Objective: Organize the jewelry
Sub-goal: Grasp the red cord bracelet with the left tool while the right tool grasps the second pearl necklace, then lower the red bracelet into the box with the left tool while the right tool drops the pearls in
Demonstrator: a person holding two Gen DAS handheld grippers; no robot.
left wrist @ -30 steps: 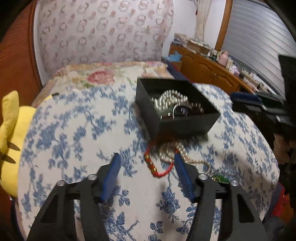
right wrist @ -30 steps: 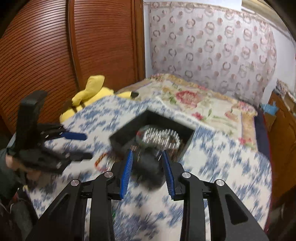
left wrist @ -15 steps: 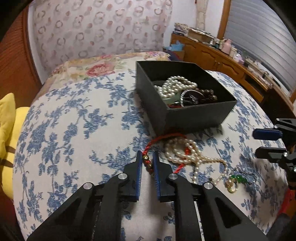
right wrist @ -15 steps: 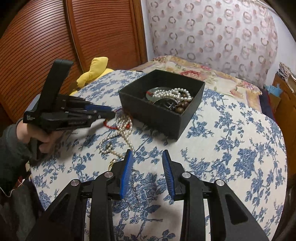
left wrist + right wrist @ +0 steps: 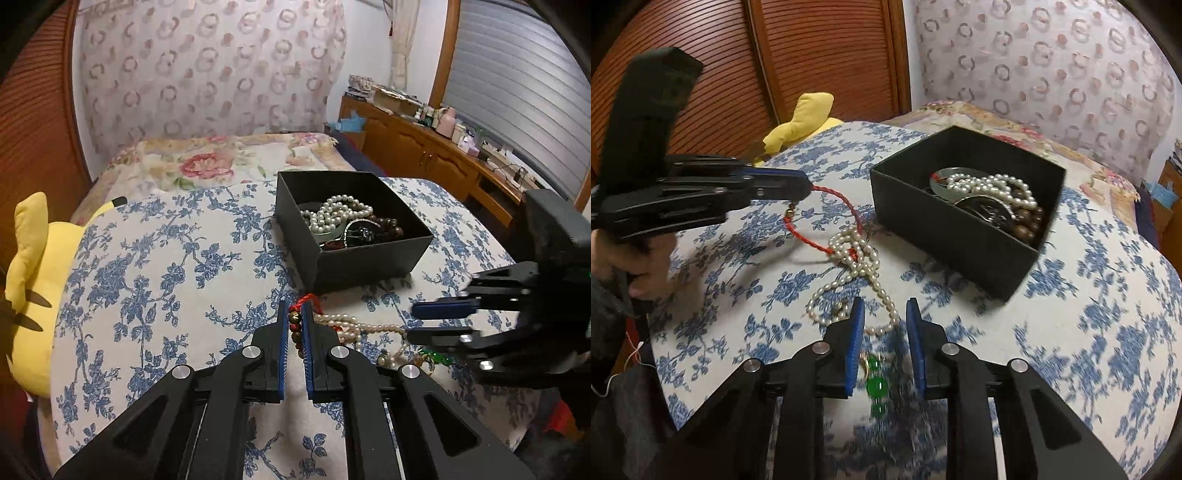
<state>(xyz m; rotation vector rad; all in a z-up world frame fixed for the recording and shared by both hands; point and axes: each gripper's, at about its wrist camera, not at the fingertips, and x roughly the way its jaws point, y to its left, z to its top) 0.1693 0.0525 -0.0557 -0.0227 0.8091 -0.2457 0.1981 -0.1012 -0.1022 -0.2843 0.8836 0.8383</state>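
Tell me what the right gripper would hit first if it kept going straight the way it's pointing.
Probably the loose pearl necklace, whose strand crosses just ahead of the right gripper and its open jaws. The green bead piece already lies between them. Beyond the pearls stands the black box. Depth is uncertain.

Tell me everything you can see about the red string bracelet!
The red bracelet is a thin braided red cord loop carrying a few small round beads, gold and dark reddish brown. The left gripper is shut on its beaded part and lifts that end. The rest trails down onto the blue flowered bedcover beside the black box, where the loose pearl necklace lies tangled across it.
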